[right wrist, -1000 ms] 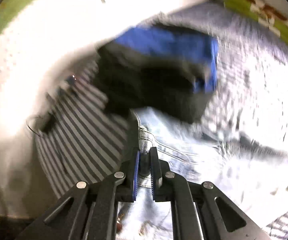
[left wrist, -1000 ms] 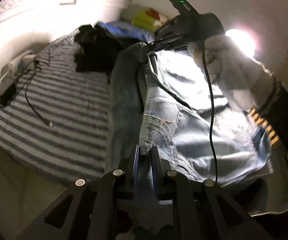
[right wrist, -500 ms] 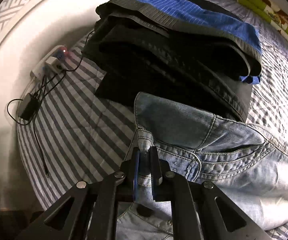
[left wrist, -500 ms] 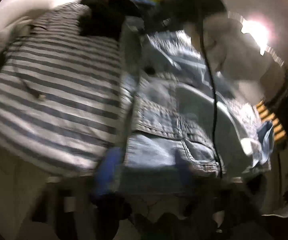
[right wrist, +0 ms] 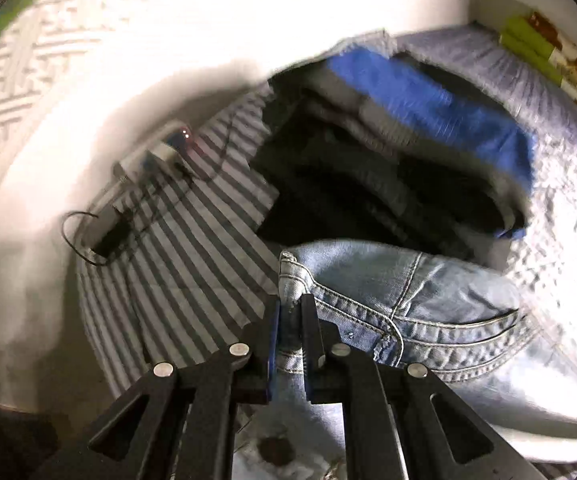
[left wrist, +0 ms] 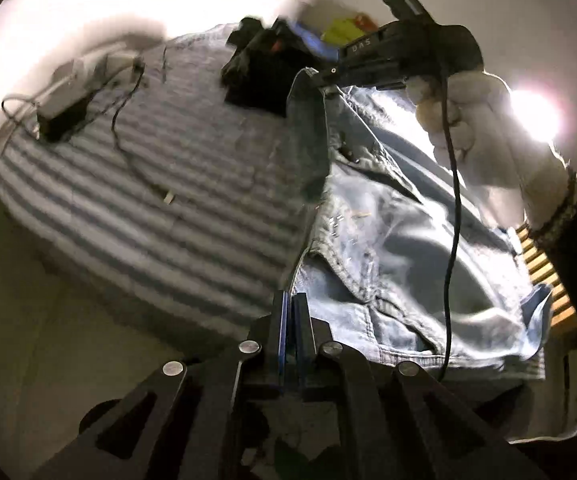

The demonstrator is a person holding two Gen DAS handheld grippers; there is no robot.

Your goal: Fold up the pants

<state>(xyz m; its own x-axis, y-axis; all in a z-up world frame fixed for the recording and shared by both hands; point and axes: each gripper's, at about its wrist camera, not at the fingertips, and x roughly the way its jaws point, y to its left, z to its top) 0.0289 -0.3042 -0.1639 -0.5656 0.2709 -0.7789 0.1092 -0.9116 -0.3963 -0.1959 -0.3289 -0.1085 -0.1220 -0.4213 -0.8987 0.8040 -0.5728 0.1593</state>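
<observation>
Jeans (left wrist: 388, 240) lie on striped bed (left wrist: 148, 208), next to dark folded pile (right wrist: 388, 168). Right gripper (right wrist: 290, 308) fingers clamped on waistband edge; left gripper (left wrist: 290, 308) fingers together, nothing visibly between.

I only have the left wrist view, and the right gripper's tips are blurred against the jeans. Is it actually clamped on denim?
Observer: Yes. In the right wrist view the right gripper is shut on the seamed edge of the jeans, with denim squeezed between its pads.
Operator: What's just past that edge? I see only a dark blur.
Observer: A folded pile of dark clothes with a blue garment on top, directly behind the held edge. I can't tell whether the jeans and the pile touch.
</observation>
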